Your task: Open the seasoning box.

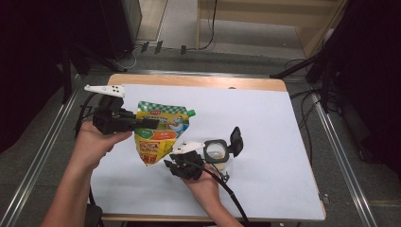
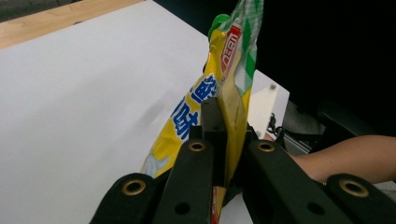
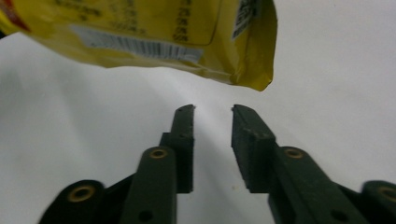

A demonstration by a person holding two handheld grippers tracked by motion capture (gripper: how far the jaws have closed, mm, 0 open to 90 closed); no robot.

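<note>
A yellow stand-up pouch (image 1: 161, 132) with a green screw cap (image 1: 191, 112) hangs above the white table cover, tilted with its cap to the upper right. My left gripper (image 1: 153, 124) is shut on the pouch's left edge; in the left gripper view the jaws (image 2: 224, 116) pinch the pouch (image 2: 219, 84) edge-on. My right gripper (image 1: 170, 163) sits just below the pouch's bottom corner. In the right gripper view its jaws (image 3: 213, 109) stand open with a narrow gap, nothing between them, and the pouch's barcoded underside (image 3: 140, 32) hangs just beyond the tips.
A small clear jar (image 1: 216, 150) with a black flip lid (image 1: 236, 140) standing open sits right of my right hand. The white cover (image 1: 265, 118) spans the wooden table. Metal rails run along both sides, and cables lie on the floor behind.
</note>
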